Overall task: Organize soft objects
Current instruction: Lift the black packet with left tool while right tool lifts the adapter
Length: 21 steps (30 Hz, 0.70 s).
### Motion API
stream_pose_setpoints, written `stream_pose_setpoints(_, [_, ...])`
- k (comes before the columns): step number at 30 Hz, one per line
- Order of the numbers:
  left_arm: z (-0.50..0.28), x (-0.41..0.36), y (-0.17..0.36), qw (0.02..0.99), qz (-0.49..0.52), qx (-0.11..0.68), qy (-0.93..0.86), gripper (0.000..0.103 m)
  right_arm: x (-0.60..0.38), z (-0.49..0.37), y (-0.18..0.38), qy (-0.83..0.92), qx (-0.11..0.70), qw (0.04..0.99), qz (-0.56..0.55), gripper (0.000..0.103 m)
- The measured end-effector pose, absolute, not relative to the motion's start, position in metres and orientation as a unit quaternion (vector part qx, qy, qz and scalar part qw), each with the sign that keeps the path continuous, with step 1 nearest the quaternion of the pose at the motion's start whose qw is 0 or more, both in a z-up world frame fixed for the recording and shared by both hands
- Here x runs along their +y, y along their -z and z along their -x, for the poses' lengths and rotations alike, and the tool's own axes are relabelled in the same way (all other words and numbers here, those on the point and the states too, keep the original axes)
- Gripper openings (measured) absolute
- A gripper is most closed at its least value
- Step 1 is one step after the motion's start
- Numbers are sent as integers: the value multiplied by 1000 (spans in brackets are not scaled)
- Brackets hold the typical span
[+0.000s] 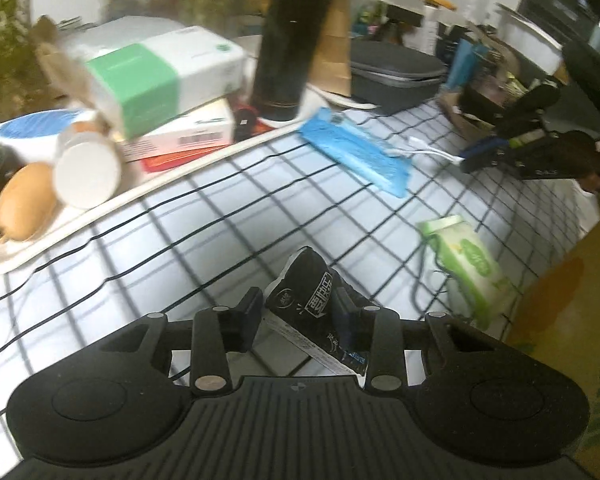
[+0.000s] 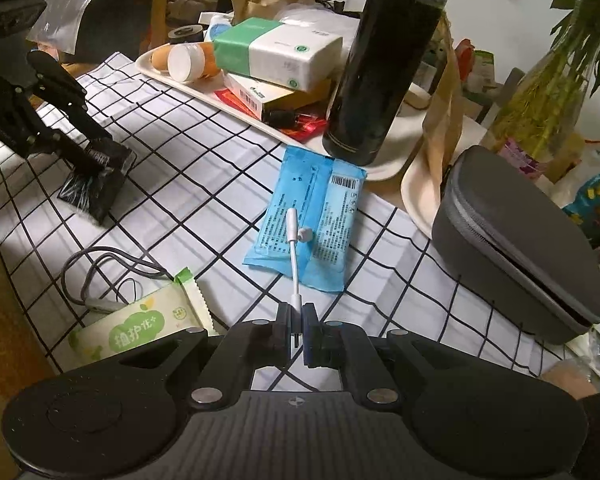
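A small black packet sits between the pads of my left gripper, which is shut on it just over the checked cloth. The right wrist view shows that gripper at the left with the packet hanging from it. My right gripper is shut on the plug end of a short white cable that reaches out over a blue wipes packet. A green tissue pack lies to the left of the right gripper. The left wrist view shows the blue packet and green pack.
A cream tray holds a green-and-white tissue box, flat boxes, a white-lidded jar and a tall black flask. A grey zip case lies at the right. A grey cord coils by the green pack. A cardboard box borders the cloth.
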<state>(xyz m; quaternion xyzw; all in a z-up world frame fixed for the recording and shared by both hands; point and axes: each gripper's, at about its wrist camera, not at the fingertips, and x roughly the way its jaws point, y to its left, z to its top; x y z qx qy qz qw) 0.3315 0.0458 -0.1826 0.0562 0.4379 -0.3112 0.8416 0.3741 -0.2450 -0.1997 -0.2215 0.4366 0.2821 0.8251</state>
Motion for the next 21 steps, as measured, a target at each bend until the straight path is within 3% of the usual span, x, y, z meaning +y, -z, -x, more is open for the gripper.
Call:
stream_pose_setpoints(4, [-330,49,182,848,-53,433,302,47,-242,-371,196,-285,433,826,221,8])
stream_pose_setpoints(8, [-329,43,184,849,-71,426,303,72,-241,-368,193,-287,433,827,216,8])
stream_pose_setpoints(12, [-324,30,191,837,-94,425,332,81,-242,-368,189,-289,429,831,207,8])
stream_pose_setpoints(21, [-322,22,206,840,-131,410,330,85,-245,-365,190,-295,433,830,189,8])
